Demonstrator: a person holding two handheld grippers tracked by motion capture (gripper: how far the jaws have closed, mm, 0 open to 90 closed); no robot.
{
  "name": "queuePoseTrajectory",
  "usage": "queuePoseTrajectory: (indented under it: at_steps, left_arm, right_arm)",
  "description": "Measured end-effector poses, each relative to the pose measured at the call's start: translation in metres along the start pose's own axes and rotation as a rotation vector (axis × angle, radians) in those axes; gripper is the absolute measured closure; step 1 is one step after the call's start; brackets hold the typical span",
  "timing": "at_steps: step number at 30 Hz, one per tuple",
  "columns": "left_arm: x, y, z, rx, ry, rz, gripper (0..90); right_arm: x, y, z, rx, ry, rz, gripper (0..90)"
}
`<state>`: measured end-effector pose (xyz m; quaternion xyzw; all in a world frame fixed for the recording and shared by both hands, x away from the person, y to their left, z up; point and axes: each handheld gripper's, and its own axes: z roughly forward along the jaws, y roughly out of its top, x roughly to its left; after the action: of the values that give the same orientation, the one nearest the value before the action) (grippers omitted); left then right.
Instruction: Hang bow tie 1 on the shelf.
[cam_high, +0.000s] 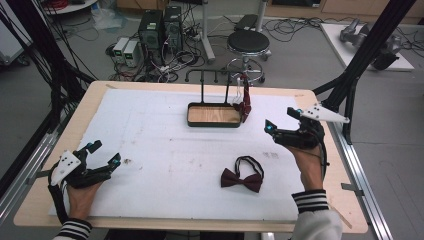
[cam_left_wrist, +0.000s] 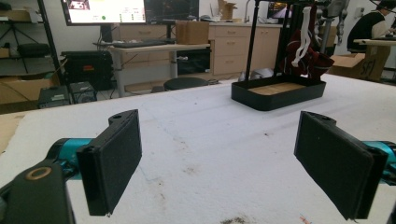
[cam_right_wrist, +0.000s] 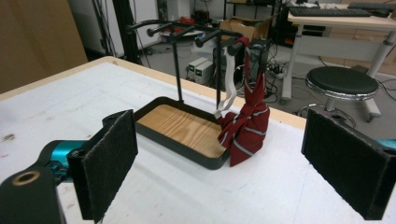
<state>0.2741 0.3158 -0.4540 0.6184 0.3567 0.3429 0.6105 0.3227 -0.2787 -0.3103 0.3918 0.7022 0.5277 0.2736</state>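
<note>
Behind the light wooden tabletop (cam_high: 88, 102) with its scuffed white sheet (cam_high: 150, 145): round black-cushioned stool on a chrome base (cam_high: 248, 43), two dark computer towers (cam_high: 161, 28), a pair of small white boxes (cam_high: 126, 51), all among tangled floor cables (cam_high: 186, 56). Farther off, bright monitor (cam_left_wrist: 105, 10) and brown cardboard box (cam_left_wrist: 192, 31).

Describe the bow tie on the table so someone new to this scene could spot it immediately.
On the white mat covering the table, look nearer the person than the black stand with its wooden tray. The dark red bow tie lies flat there with its looped black strap, unlike the striped tie hanging from the stand.
</note>
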Motion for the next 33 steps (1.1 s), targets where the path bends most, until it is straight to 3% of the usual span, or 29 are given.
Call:
queuePoseTrajectory:
  at_steps: [7, 18, 33]
  left_arm:
    - [0.0, 0.0, 0.0, -0.001, -0.001, 0.002, 15.4]
    - [0.0, 0.0, -0.001, -0.01, 0.0, 0.002, 15.4]
    - [0.0, 0.0, -0.001, -0.014, 0.002, -0.001, 15.4]
  right_arm:
    - [0.013, -0.022, -0.014, -0.026, 0.014, -0.002, 9.6]
    - [0.022, -0.045, -0.018, -0.03, 0.015, -0.01, 9.7]
    - [0.024, -0.051, -0.016, -0.005, 0.025, -0.008, 9.6]
